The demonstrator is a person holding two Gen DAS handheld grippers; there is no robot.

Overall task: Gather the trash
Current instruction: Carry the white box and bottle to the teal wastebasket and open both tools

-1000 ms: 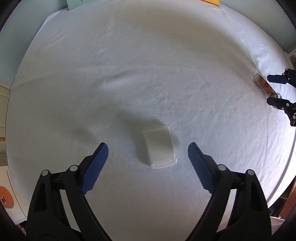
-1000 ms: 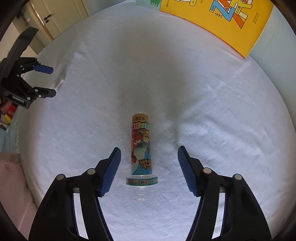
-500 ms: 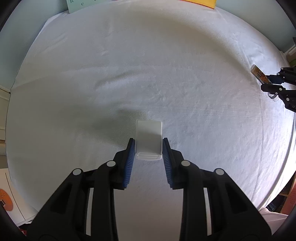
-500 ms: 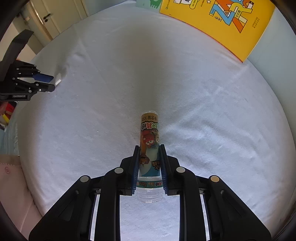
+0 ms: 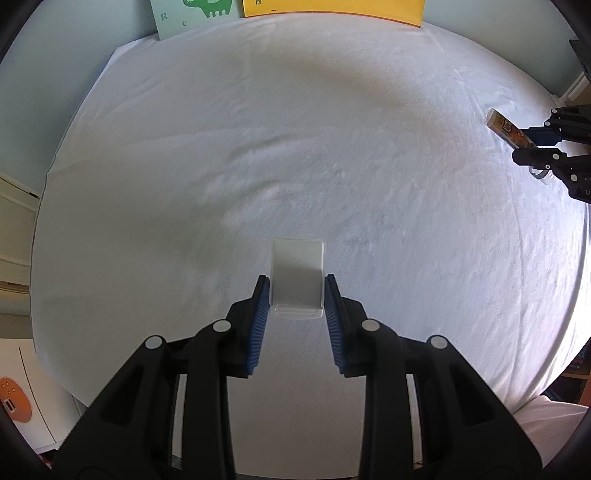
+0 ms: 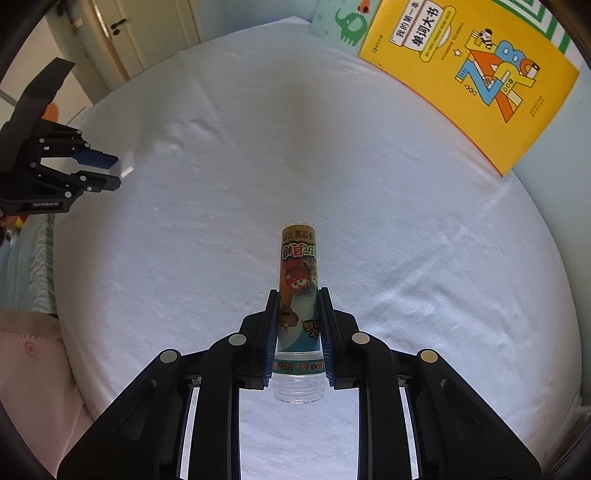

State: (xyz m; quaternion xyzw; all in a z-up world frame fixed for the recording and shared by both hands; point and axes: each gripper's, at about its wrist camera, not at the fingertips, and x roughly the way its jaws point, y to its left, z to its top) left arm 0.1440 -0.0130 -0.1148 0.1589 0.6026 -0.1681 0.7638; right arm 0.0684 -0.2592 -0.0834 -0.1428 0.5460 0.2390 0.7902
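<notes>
Surface: white sheet (image 5: 332, 166) over a bed, soft and slightly creased; picture books (image 6: 476, 70) lean against the pale wall at the far edge, and a door (image 6: 122, 33) shows in the right wrist view.

Left claw (image 5: 297, 295): pinching a small white box (image 5: 297, 277) across its two long sides, near the lidded end; most of the box sticks out beyond the blue pads (image 5: 258, 325).

Right claw (image 6: 298, 332): pinching a printed tube (image 6: 298, 288) by its lower half, just above the clear threaded neck, which hangs open toward the camera.

Where the trash is: both pieces sit in the claws, and judging by the shadows they look clear of the sheet.

Box, handling: probably thin plastic and very light; smooth walls could slide on the pads, and hard squeezing may flex it. Flat opposite sides are the right hold.

Tube, handling: looks empty, light and thin-walled; the glossy round body can roll or slip between flat pads. A mid-body hold across the width suits it; the neck would be stiffer.

Risk: a tilt may let either piece swing or slip out.

Bin: none in view.
</notes>
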